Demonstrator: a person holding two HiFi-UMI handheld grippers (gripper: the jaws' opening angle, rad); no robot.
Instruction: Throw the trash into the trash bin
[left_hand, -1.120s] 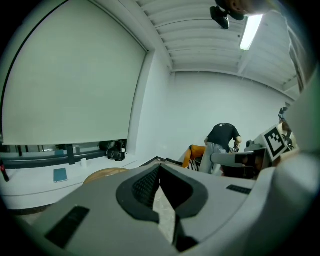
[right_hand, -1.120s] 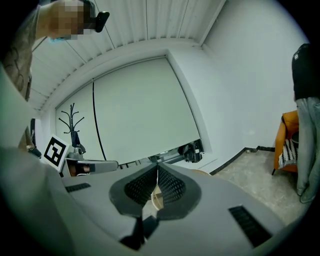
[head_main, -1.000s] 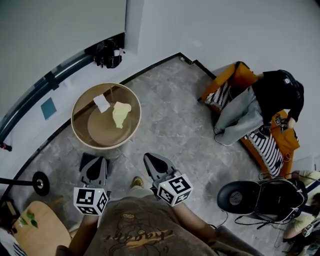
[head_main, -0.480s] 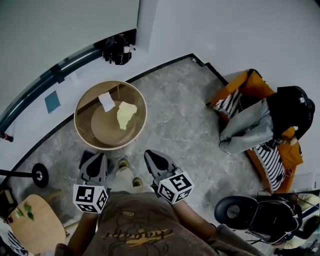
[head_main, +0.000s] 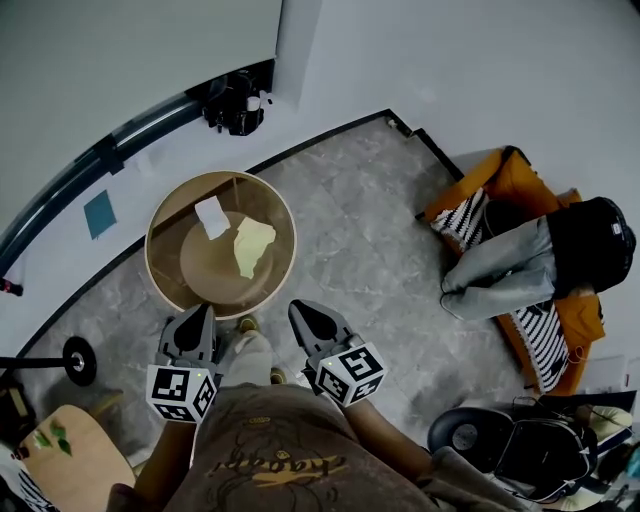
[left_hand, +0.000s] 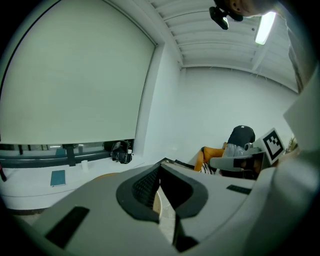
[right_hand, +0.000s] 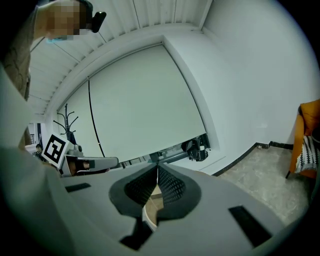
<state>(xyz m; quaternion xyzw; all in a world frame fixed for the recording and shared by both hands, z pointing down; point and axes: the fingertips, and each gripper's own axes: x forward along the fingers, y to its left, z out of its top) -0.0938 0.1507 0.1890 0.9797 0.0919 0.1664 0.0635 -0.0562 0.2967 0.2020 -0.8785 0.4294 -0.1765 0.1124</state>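
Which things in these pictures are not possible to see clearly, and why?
Yellow piece in the trash bin, head view: too small to tell its material.
Trash bin, left gripper view: the left gripper covers nearly all of it.
Dark object in the far corner, head view: too small to identify.

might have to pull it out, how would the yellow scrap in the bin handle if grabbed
The yellow scrap looks like creased, crumpled paper, so it is probably very light and floppy, folding rather than keeping shape. It lies loose on the floor of the round bin, so a push would likely just slide it.
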